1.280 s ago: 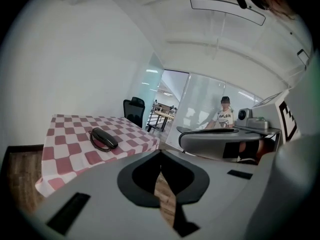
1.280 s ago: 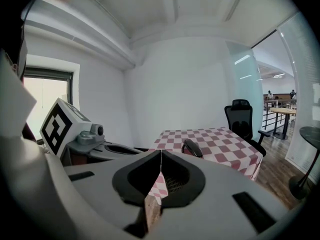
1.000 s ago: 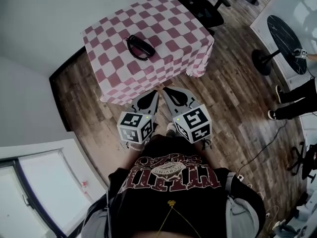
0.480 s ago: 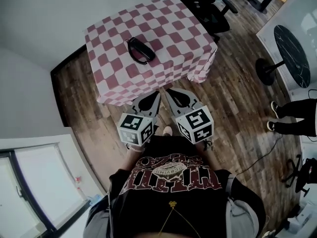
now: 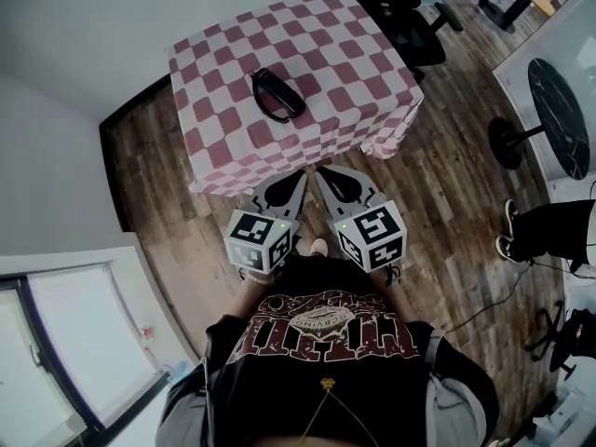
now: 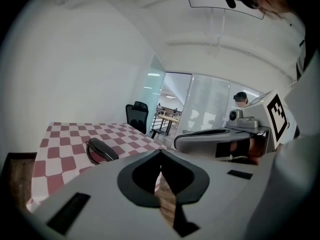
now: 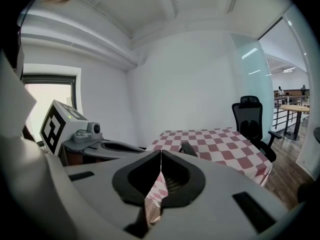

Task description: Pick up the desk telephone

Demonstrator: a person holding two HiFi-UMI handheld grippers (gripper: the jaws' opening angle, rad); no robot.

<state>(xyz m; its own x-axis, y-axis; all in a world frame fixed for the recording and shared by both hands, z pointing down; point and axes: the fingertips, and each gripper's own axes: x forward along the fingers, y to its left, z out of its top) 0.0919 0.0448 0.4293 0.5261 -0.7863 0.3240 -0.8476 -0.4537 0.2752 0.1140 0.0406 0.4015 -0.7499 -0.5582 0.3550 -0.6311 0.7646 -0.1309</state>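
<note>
The black desk telephone [image 5: 277, 94] lies on a table under a pink-and-white checked cloth [image 5: 326, 63], a little left of its middle. Its coiled cord curls beside it. Both grippers are held side by side in front of the person's chest, short of the table's near edge. My left gripper [image 5: 296, 177] is shut, with nothing between its jaws. My right gripper [image 5: 323, 173] is shut and empty too. The left gripper view has the telephone [image 6: 102, 150] ahead and left of the closed tips [image 6: 160, 151]. In the right gripper view the telephone [image 7: 188, 149] shows just beyond the tips [image 7: 161, 152].
A black office chair [image 5: 400, 12] stands at the table's far right corner. A round black pedestal table [image 5: 559, 110] and a standing person's legs [image 5: 549, 231] are on the right. White walls run behind and left of the table. A cable lies on the wooden floor [image 5: 484, 305].
The table has come slightly nearer and shifted right in the head view. Both grippers have edged toward it, still shut and side by side.
</note>
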